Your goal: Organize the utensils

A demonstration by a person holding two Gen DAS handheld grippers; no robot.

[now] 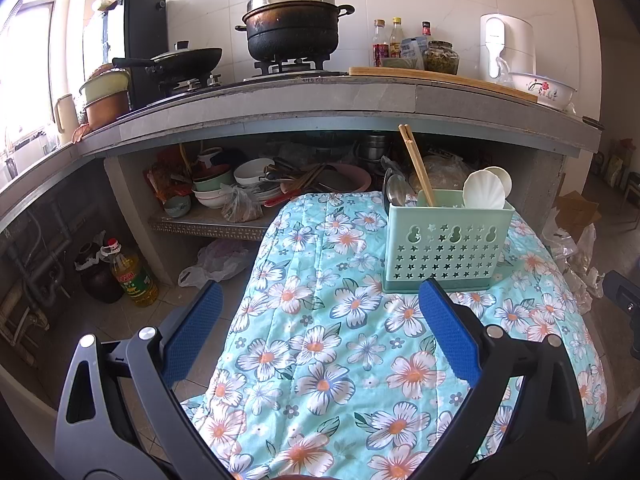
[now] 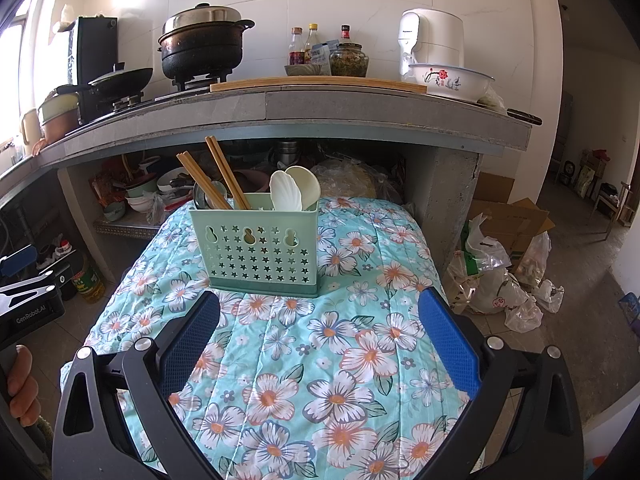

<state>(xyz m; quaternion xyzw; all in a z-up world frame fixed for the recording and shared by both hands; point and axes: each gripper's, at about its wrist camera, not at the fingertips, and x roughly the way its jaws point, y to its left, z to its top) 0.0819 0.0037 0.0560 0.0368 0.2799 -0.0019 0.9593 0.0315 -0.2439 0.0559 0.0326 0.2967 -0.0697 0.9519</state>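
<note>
Right wrist view: your utensil caddy (image 2: 256,250) stands upright ahead of the jaws, centred between them and clear of both pads.
Left wrist view: the same caddy (image 1: 446,246) sits ahead and off toward the right-hand jaw.
Contents: two pairs of wooden chopsticks (image 2: 218,174) lean in the left and middle slots, a metal spoon (image 2: 208,196) is tucked beside them, and white scallop-shaped spoons (image 2: 286,192) fill the right slot.
Progress: you look nearly or fully done (no loose utensil shows on the cloth), so little seems left beyond a check.
Right gripper (image 2: 318,340): jaws spread wide, holding nothing.
Left gripper (image 1: 320,330): jaws spread wide too, empty.
Materials: the caddy is thin mint-green plastic, boxy, pierced with stars and gourd-shaped cut-outs; the chopsticks are slim and straight; the white spoons look smooth and glossy.
Surface: a quilted floral cloth (image 2: 340,360), soft and stitched in lines, lies under both jaws.
Beyond: a stone counter (image 2: 320,108) runs behind the caddy, carrying a blackened lidded pot (image 2: 204,46).
</note>
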